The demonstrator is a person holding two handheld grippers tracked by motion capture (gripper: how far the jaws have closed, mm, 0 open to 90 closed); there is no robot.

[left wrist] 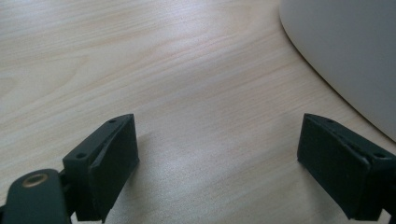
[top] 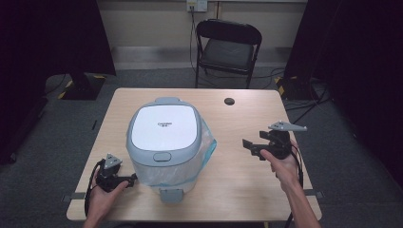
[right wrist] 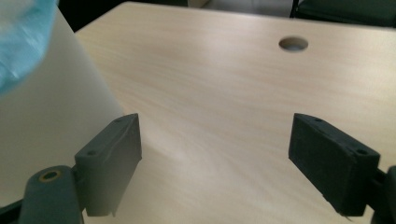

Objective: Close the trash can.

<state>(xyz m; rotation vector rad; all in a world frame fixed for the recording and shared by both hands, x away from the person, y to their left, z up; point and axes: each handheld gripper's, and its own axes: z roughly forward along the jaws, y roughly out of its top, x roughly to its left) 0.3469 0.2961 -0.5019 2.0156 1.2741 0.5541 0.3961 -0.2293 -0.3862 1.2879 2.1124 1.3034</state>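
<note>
- So there's a white bin point(top: 164, 142) with a grey lid, sitting left of centre on the bench point(top: 247, 190), its pedal sticking out toward the person at the near edge. A pale blue liner point(top: 207, 147) bulges out under the lid on the bin's right side.
- Left gripper point(top: 127, 180) is low by the bin's near-left corner, just beside it but not touching as far as I can tell. Its fingers point(left wrist: 114, 161) are spread wide with bare wood between them, and the bin wall point(left wrist: 345, 51) curves past at the upper right of the left gripper view.
- Right gripper point(top: 250, 147) is held up off the bench, well apart from the bin, pointing at it. Fingers point(right wrist: 329, 163) wide open here too, holding nothing. The right gripper view catches the bin wall point(right wrist: 51, 112) and a bit of liner point(right wrist: 25, 37) on its left, plus the cable hole point(right wrist: 293, 44) further off.
- What I'd worry about: that loose liner. If the right gripper comes in from the side, I reckon it'll pinch the plastic instead of the bin, and the liner could tear or drag out.
- The bin looks light and tall. A shove from one side only would probably slide or tip it.
- The pedal sits right at the near edge, so pulling the bin toward the person could take it off the bench.
</note>
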